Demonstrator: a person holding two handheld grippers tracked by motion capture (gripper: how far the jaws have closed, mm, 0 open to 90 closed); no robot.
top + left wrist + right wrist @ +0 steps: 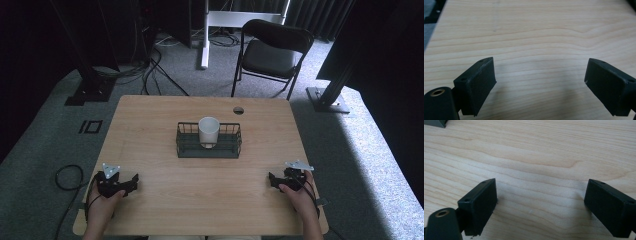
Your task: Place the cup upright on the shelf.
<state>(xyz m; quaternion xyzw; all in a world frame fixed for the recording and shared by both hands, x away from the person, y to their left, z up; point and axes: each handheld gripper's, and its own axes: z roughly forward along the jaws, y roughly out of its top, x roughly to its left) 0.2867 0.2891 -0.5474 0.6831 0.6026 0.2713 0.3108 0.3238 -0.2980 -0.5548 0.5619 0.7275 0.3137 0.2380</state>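
Pale wood-grain table (pixel 165 205) carries one white cylindrical cup (pixel 208 131), upright inside one dark wire basket (pixel 186 147), ahead of and between our two grippers. Our left gripper (pixel 133 181) and right gripper (pixel 271 180) rest near the front edge, jaws spread wide, holding nothing, their flat black pads (pixel 480 82) over bare wood.
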